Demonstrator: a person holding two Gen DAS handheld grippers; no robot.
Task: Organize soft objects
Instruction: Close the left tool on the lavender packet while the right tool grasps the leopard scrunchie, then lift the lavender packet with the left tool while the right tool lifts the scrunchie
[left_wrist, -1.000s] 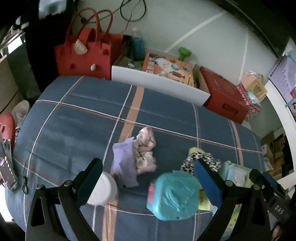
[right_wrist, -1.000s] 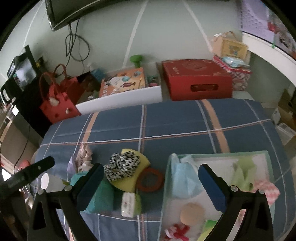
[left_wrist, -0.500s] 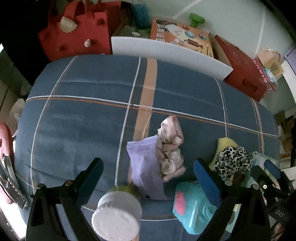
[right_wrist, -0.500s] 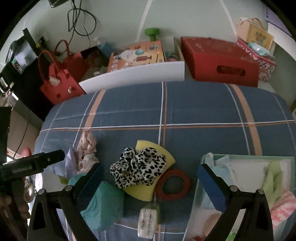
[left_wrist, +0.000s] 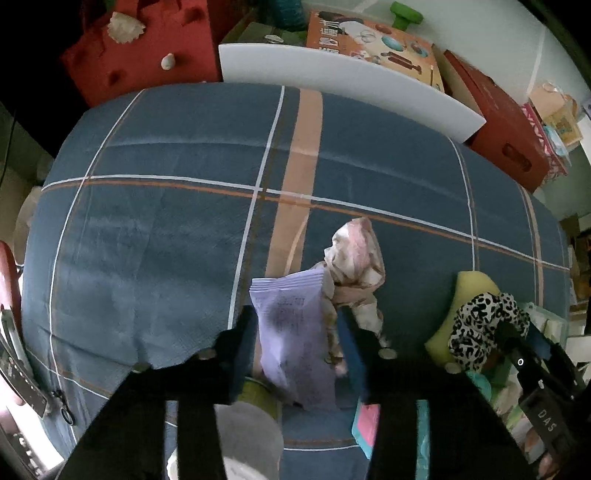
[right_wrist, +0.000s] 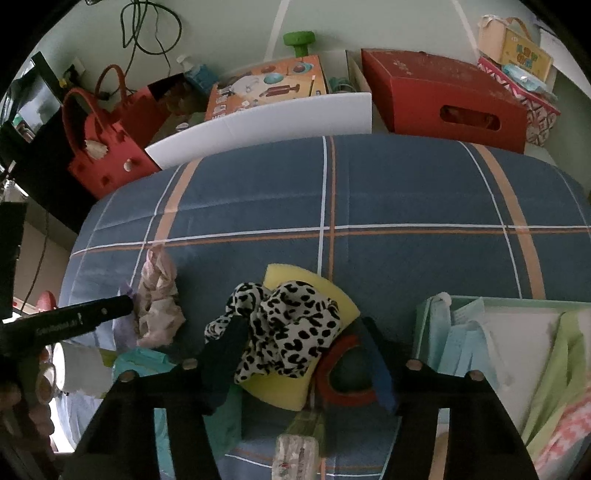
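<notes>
Around purple packet (left_wrist: 291, 332), tongs (left_wrist: 297, 332) perhaps tighter.

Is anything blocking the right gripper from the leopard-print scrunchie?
Nothing visible: the right gripper, jaws just closing, straddles the leopard-print scrunchie atop the yellow sponge; the red ring also sits between the fingers.

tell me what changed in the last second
Both tools dropped toward the bed and their jaws have been closing: the left tool around the purple packet, the right tool around the leopard scrunchie. Neither is lifted yet. Yellow sponge, red ring, and bin stayed put.
</notes>
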